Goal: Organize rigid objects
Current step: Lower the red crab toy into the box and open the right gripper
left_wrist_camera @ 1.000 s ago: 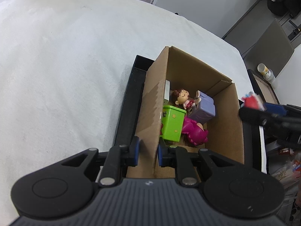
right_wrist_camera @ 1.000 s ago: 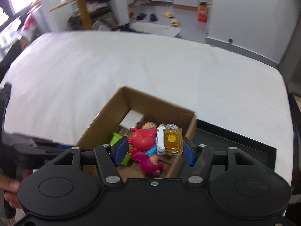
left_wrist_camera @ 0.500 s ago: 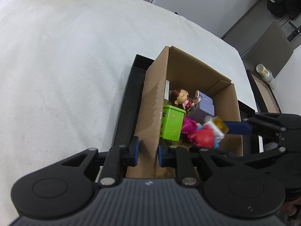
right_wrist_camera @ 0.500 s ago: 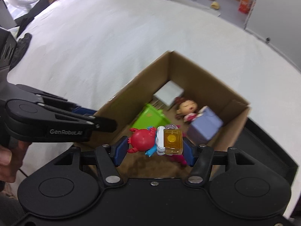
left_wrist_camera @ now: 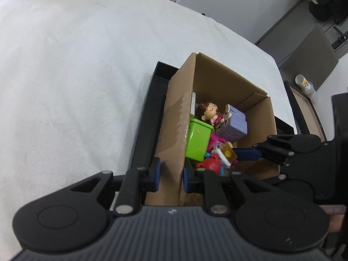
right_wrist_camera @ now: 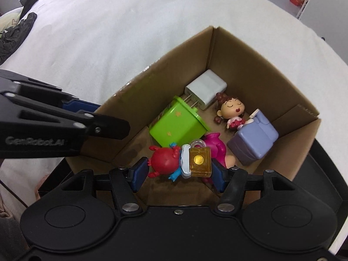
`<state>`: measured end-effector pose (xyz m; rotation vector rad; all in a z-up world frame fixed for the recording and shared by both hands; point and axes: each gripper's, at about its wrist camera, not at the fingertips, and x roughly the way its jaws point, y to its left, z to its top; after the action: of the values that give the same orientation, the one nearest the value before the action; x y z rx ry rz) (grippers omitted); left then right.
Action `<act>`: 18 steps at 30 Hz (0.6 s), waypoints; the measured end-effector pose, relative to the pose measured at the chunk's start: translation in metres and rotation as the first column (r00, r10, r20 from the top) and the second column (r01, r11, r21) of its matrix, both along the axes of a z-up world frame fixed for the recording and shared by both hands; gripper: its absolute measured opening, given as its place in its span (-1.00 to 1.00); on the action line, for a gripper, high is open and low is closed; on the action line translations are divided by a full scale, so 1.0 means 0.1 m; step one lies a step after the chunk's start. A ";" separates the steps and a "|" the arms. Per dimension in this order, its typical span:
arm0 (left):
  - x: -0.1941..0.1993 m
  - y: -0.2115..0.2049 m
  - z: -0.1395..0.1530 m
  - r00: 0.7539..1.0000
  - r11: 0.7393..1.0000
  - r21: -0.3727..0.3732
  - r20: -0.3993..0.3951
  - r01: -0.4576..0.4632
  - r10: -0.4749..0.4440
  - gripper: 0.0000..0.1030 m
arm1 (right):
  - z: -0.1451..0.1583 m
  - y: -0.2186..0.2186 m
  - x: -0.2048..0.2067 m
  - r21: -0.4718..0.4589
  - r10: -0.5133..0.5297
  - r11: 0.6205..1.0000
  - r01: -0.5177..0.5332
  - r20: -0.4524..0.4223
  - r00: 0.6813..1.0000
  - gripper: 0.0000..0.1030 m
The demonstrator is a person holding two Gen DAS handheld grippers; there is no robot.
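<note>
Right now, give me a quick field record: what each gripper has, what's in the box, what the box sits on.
left gripper: shut on the near wall of the cardboard box
right gripper: shut on a red crab toy with an amber block, low over the box's open top
box contents: green bin on its side, white charger, doll figure, lavender block, magenta toy
box support: black tray
surface: white cloth

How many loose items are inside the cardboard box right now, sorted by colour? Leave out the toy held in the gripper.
White plug-in charger: 1
Green plastic box: 1
Lilac plastic block: 1
Magenta plastic toy: 1
Brown-haired doll figure in pink: 1
Total: 5
</note>
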<state>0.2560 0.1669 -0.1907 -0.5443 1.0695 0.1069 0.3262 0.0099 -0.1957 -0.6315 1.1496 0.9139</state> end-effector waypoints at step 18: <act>0.01 0.00 0.00 1.000 1.000 -0.002 -0.007 -0.009 0.009 -0.63 | 0.14 -0.12 0.05 0.047 -0.057 0.997 0.058 -0.026 0.998 0.20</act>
<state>0.2574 0.1672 -0.1905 -0.5510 1.0739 0.1150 0.3315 -0.0025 -0.1820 -0.5469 1.1589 0.8993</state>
